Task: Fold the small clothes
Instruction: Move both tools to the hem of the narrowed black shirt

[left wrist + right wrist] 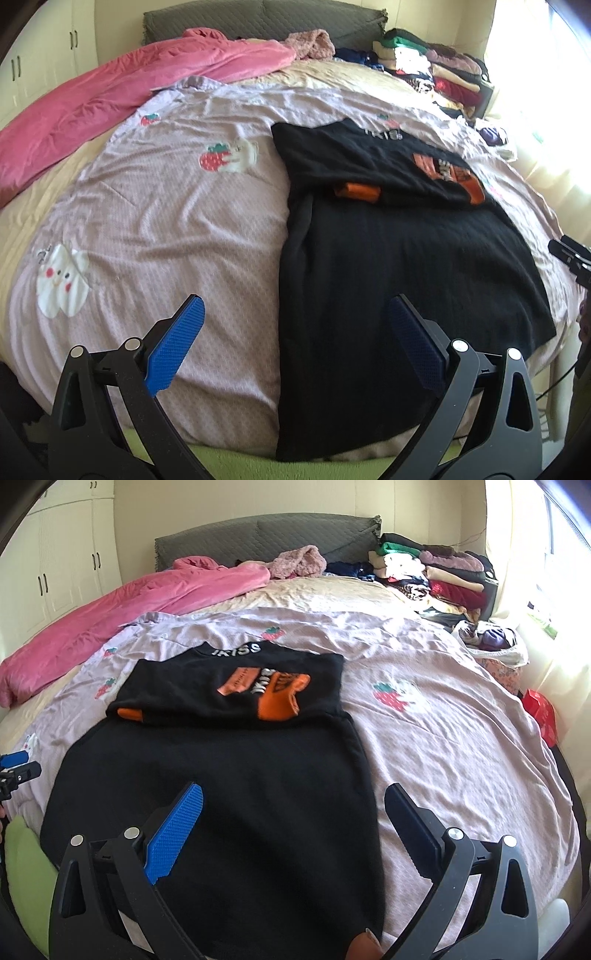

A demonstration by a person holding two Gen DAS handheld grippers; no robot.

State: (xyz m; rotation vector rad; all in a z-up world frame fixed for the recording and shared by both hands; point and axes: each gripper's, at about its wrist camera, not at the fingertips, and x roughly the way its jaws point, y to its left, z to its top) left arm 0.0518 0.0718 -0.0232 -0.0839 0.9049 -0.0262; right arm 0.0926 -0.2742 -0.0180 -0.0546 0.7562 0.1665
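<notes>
A black garment (406, 280) with orange patches and white lettering lies flat on the lilac bedspread (166, 221), its upper part folded over the lower. In the right wrist view the same black garment (221, 782) lies in the middle. My left gripper (295, 325) is open and empty, hovering over the garment's left edge near the bed's front. My right gripper (293, 812) is open and empty, above the garment's lower right part. The right gripper's tip (569, 254) shows at the right edge of the left wrist view; the left gripper's tip (16, 764) shows at the left edge of the right wrist view.
A pink blanket (129, 99) lies along the bed's left side. A stack of folded clothes (436, 576) stands at the far right by the grey headboard (266, 539). A plastic bag of clothes (491, 642) and a red box (541, 709) sit at the right edge.
</notes>
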